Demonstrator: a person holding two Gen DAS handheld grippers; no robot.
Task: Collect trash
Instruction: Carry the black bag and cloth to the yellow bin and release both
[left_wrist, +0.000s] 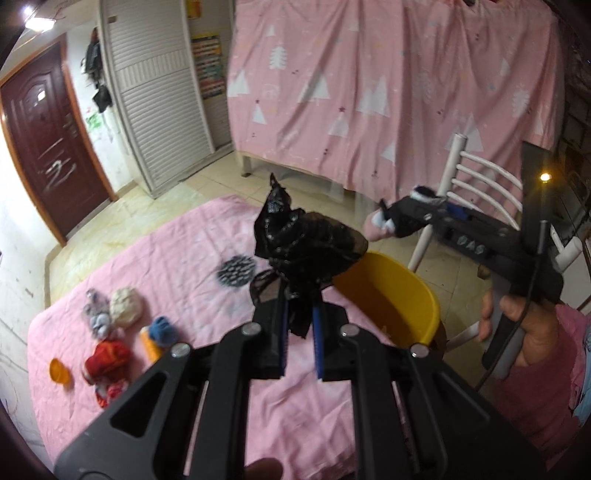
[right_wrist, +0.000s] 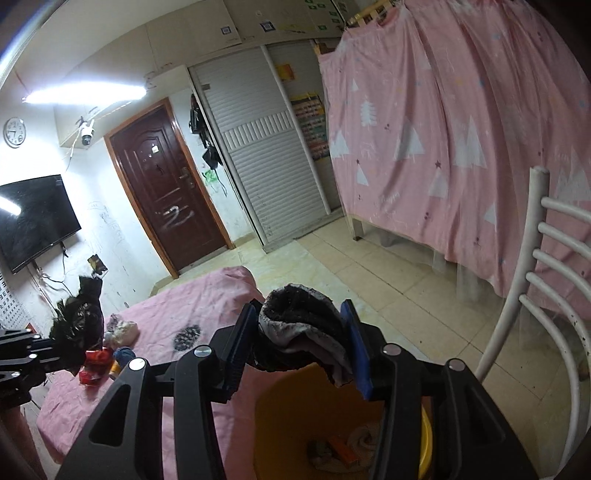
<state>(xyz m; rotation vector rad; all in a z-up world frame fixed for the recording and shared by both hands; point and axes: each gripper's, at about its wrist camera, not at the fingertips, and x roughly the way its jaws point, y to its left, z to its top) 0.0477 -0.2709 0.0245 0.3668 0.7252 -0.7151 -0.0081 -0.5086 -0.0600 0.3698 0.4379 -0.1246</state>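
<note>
My left gripper (left_wrist: 299, 325) is shut on a crumpled black plastic bag (left_wrist: 303, 240), held above the pink table beside the yellow bin (left_wrist: 402, 295). The bag also shows in the right wrist view (right_wrist: 79, 321). My right gripper (right_wrist: 301, 339) is shut on a dark and grey balled sock (right_wrist: 306, 328), held just above the yellow bin (right_wrist: 280, 417), which holds several scraps. The right gripper shows in the left wrist view (left_wrist: 384, 219) above the bin's far side.
On the pink table (left_wrist: 184, 258) lie a black spotted ball (left_wrist: 236, 273), a cream wad (left_wrist: 125, 306), a blue wad (left_wrist: 162, 328), a red wad (left_wrist: 107, 360) and an orange cap (left_wrist: 59, 371). A white chair (right_wrist: 535, 295) stands right of the bin.
</note>
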